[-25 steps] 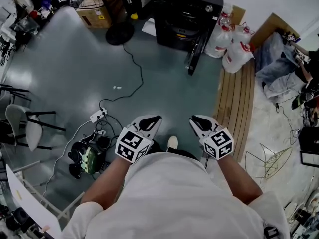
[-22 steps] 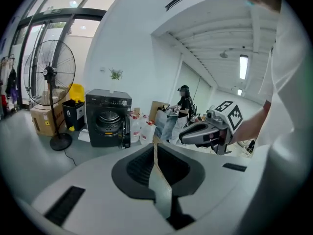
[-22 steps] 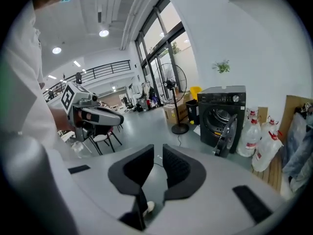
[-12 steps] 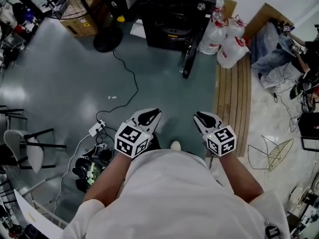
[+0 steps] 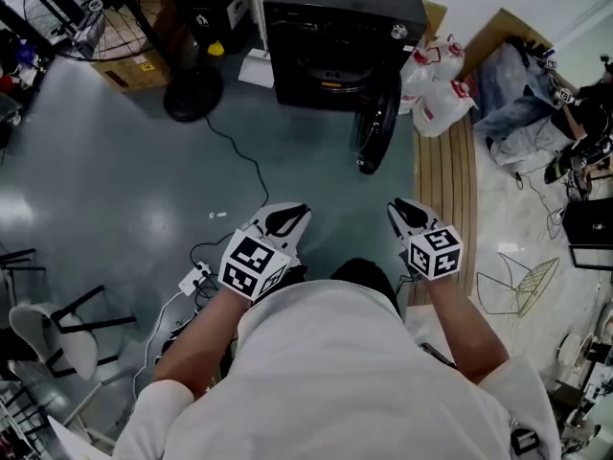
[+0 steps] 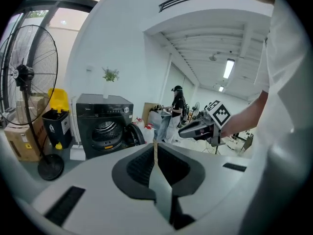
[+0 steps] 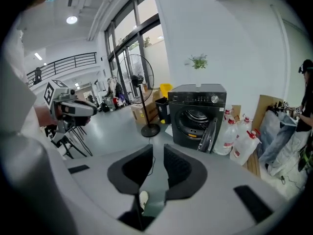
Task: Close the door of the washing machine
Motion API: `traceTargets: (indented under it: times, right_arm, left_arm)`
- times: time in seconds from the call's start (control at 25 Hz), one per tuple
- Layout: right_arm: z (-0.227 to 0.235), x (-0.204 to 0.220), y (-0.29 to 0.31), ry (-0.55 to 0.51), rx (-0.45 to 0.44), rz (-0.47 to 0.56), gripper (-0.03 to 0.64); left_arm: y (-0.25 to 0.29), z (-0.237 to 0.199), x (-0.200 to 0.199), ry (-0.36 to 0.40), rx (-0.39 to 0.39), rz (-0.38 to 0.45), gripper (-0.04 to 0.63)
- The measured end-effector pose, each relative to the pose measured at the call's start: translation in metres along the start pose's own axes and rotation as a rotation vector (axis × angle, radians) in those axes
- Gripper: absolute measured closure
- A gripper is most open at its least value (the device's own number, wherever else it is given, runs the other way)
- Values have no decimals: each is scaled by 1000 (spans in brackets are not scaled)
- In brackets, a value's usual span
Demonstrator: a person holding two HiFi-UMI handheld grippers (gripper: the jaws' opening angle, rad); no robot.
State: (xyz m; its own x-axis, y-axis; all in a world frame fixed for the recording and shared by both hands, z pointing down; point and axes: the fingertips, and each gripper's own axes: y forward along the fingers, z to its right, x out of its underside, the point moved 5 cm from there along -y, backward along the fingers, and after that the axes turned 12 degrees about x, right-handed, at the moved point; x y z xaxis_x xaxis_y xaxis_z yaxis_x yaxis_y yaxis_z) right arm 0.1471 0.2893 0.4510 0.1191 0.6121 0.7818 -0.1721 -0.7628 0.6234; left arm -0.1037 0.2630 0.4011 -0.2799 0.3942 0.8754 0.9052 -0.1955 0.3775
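Observation:
A black front-loading washing machine [image 5: 340, 36] stands against the far wall, and its round door [image 5: 375, 127] hangs open to the right of the drum. Both grippers are held in front of the person's body, well short of the machine. My left gripper [image 5: 287, 218] is shut with nothing in it. Its pads [image 6: 146, 163] meet in the left gripper view, with the machine [image 6: 105, 124] beyond. My right gripper [image 5: 407, 211] is opening, and only floor shows in the gap between its jaws [image 7: 157, 163]. The open door [image 7: 209, 133] lies ahead of it.
A standing fan [image 5: 192, 89] and a cardboard box [image 5: 129, 65] are left of the machine. Plastic jugs [image 5: 441, 99] and a strip of wooden planks [image 5: 445, 190] lie to its right. A black cable [image 5: 244, 161] and power strip [image 5: 194, 278] cross the floor. A chair [image 5: 48, 338] stands at the near left.
The person has walked toward the washing machine, which now sits closer and larger in the head view. Both grippers came forward with the body. The power strip and chair slid back.

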Motion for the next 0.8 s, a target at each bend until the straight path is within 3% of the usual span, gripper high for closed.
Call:
traceTargets:
  times: [0.36,0.56,0.8]
  right_arm:
    - [34,-22,78,42,102,-100,528]
    - [82,-33,137,52,155,-135,516]
    - [147,-43,207,142,199,-175,514]
  left_arm:
    - [-20,-68,-9,-60,-8,36,574]
    - [-9,-96,-24,-55,6,10,574]
    - [20,-145,-61,-47,12,-21,574]
